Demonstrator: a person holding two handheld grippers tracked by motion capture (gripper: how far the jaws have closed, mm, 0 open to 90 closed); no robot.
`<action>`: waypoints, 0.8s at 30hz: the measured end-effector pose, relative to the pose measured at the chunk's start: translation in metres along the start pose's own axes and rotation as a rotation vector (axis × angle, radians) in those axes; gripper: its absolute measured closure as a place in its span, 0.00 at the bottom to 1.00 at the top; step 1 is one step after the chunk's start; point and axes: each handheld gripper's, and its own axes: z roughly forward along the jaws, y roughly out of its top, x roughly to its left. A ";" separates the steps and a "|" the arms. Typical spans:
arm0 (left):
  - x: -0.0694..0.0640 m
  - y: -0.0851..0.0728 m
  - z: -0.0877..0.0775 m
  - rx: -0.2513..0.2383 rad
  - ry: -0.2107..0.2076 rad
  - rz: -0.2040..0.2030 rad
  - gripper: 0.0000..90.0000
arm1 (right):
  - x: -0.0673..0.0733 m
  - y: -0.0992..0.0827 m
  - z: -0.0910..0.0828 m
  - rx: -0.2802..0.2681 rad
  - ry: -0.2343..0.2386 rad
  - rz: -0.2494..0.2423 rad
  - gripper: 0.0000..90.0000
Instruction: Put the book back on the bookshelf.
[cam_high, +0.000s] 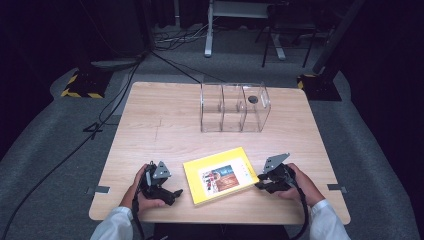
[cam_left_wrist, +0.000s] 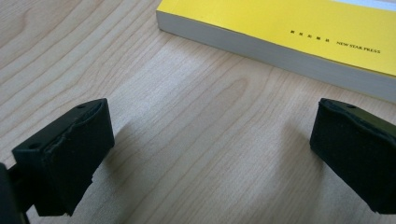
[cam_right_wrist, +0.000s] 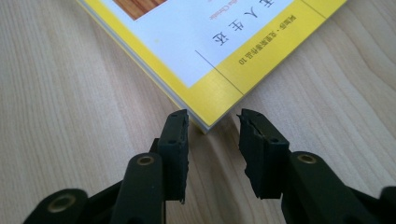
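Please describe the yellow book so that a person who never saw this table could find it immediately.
On the wooden table, look at the near edge, between the left gripper and the right gripper. The yellow book lies flat there, slightly turned, with a white panel and a picture on its cover. The clear plastic organizer farther back is colourless.
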 end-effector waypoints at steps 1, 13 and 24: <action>0.000 0.000 0.001 -0.001 0.000 -0.002 0.00 | 0.000 0.003 0.001 0.018 0.002 -0.003 0.68; -0.004 0.007 0.007 -0.002 -0.017 0.018 0.00 | 0.000 0.019 0.003 0.122 0.013 -0.007 0.70; -0.008 0.014 0.012 -0.001 -0.021 0.022 0.00 | -0.003 0.003 0.001 -0.009 0.032 0.023 0.73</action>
